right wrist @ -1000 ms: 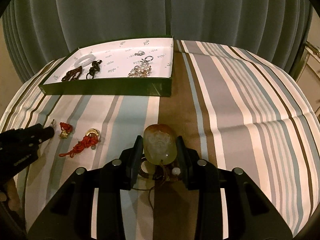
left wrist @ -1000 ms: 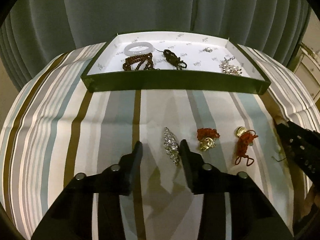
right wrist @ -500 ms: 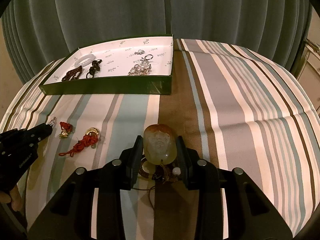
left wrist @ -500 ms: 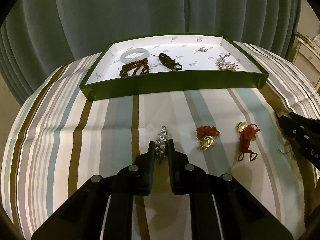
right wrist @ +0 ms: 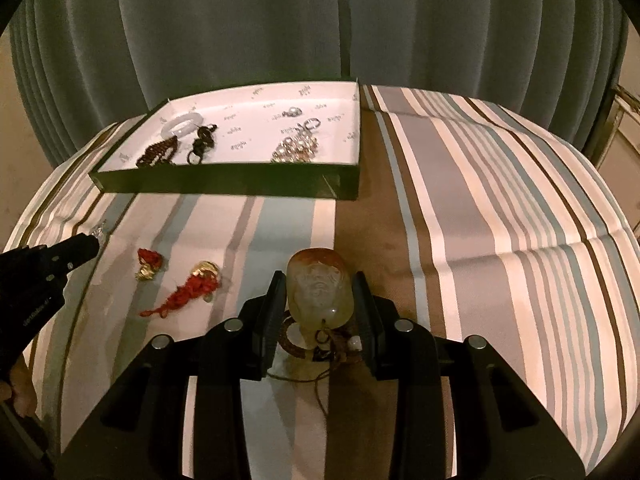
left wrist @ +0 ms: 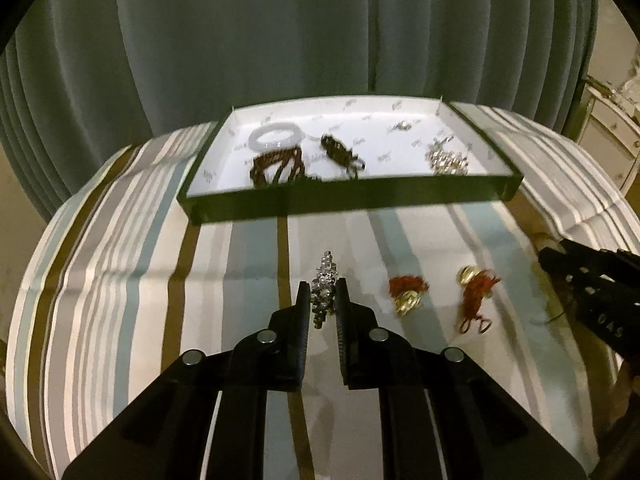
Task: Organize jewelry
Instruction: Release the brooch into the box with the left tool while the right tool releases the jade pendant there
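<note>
My left gripper is shut on a sparkling rhinestone brooch and holds it just above the striped cloth. My right gripper is shut on a carved amber pendant whose cord and beads hang below it. A green tray with a white lining stands at the back; it also shows in the right wrist view. It holds a white bangle, a brown bead bracelet, a dark knotted cord and a crystal cluster.
Two red-and-gold tassel charms lie on the striped tablecloth between the grippers. A grey-green curtain hangs behind the round table. A pale cabinet stands at the far right.
My left gripper closed on the rhinestone brooch and lifted it slightly off the cloth. My right gripper keeps hold of the amber pendant and has hardly moved.
</note>
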`<state>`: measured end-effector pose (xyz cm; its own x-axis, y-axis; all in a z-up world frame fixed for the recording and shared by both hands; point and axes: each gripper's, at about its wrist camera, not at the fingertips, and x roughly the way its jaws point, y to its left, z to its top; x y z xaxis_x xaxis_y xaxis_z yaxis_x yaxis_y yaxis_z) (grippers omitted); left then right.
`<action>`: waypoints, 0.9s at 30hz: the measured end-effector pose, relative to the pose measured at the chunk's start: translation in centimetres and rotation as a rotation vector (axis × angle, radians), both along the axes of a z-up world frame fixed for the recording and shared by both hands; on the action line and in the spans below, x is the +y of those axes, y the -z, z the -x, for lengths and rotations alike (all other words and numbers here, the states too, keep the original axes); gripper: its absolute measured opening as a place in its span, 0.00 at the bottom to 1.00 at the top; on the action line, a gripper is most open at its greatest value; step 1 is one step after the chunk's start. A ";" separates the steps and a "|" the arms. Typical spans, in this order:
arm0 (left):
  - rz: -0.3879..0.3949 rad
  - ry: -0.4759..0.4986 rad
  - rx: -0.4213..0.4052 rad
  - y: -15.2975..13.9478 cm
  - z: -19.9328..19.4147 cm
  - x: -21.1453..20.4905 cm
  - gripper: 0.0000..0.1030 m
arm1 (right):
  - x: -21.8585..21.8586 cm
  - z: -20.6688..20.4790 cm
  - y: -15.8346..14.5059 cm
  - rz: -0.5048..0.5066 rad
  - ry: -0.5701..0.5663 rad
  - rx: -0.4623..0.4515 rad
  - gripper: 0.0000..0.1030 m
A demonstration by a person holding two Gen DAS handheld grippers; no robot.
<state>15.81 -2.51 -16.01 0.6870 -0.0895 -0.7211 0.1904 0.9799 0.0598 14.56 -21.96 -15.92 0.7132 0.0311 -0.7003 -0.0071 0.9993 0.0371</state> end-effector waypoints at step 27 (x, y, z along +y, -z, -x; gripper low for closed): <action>0.052 0.048 -0.248 -11.0 -11.5 -3.2 0.12 | 1.6 -10.6 -13.5 -0.019 -0.038 -0.285 0.32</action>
<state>27.29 -5.68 -4.98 0.8365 -0.1585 -0.5245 0.2222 0.9731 0.0604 25.13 -20.32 -2.46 0.8791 0.0728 -0.4710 -0.0573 0.9972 0.0472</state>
